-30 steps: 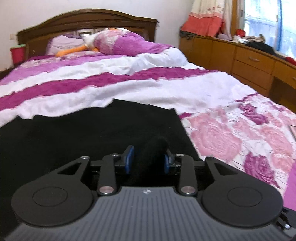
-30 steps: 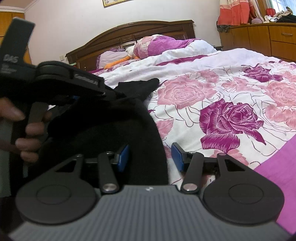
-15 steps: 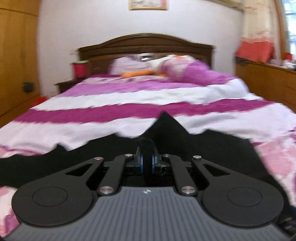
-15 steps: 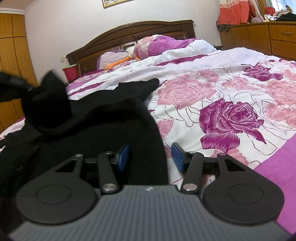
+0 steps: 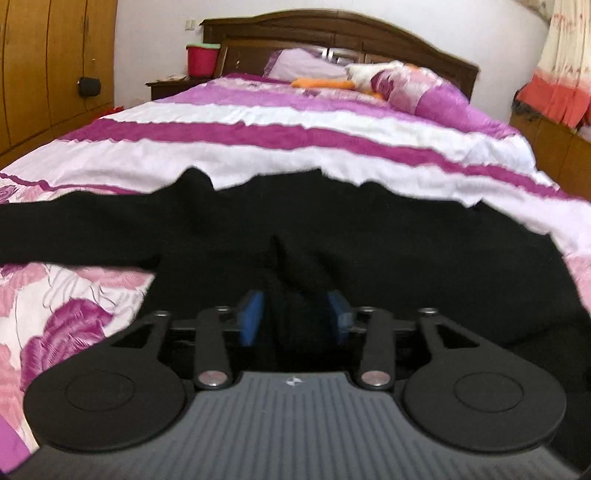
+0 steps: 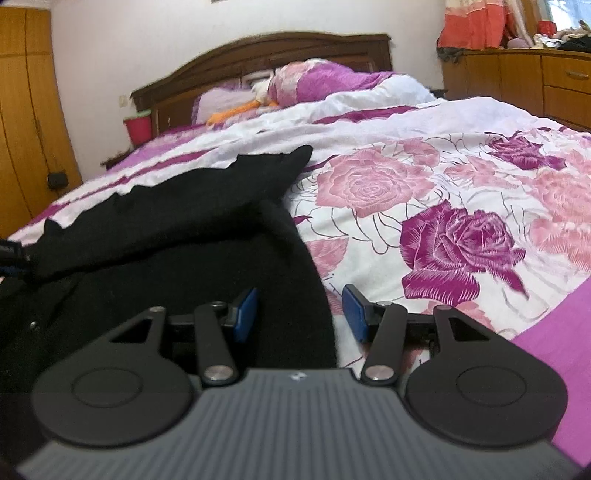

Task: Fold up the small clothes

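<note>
A black garment [image 5: 369, 236] lies spread on the bed, one sleeve reaching out to the left. My left gripper [image 5: 295, 317] has its blue pads [image 5: 251, 317] apart, with a bunch of the black cloth lying between them. In the right wrist view the garment [image 6: 177, 221] has a part folded over itself. My right gripper [image 6: 299, 314] is open, low over the garment's right edge, with cloth by the left pad [image 6: 245, 314] and bare bedcover by the right one.
The bed has a pink and purple floral cover [image 6: 461, 229] with striped bedding [image 5: 295, 133] farther back. Pillows and an orange toy [image 5: 325, 83] lie by the wooden headboard [image 5: 332, 33]. A wardrobe [image 5: 44, 66] stands at the left, drawers [image 6: 535, 85] at the right.
My left gripper carried the pinched cloth leftward across the garment and down, and its pads have opened. The right gripper has stayed open in place.
</note>
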Motion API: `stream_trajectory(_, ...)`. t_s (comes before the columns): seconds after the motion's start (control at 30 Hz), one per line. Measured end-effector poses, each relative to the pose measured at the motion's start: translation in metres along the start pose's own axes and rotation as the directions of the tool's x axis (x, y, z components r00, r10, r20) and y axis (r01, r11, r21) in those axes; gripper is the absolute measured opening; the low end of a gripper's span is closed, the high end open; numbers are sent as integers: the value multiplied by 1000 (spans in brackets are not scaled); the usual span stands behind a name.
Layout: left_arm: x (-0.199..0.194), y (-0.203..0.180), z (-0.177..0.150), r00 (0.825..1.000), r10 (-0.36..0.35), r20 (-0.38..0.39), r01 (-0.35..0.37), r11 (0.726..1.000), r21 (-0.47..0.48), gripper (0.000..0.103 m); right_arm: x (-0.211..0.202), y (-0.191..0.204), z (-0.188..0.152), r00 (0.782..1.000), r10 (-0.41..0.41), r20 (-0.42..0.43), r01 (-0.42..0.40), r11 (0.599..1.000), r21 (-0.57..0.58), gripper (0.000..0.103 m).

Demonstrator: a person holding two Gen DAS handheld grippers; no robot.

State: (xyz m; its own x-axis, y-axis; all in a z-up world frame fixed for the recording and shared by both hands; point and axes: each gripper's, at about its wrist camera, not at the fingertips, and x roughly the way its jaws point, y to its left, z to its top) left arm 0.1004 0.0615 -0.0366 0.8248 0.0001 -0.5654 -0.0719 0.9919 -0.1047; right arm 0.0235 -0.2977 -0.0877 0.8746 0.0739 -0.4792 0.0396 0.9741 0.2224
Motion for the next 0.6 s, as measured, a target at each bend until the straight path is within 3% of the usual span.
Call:
stream_trajectory(0.1,-7,11,6,999,-37,33,37,999,-5,58,-9,-3,19,998,43,-54,-41,998,45,54)
stream_trajectory(0.27,10,21,21,998,-60,15,61,997,-44,59,-12,-1,61,993,118,-21,-117,991,64,54)
stream_trajectory(0.43,47,26,24,994,-88,-64,81,991,-110,59,39,4,96,997,68,-36,-67,997,26,54)
stream_trajectory(0.6,63,21,26,993,-98,-60,90,988,-123,58,112,-3,115,995,27,-100,-19,997,74,54)
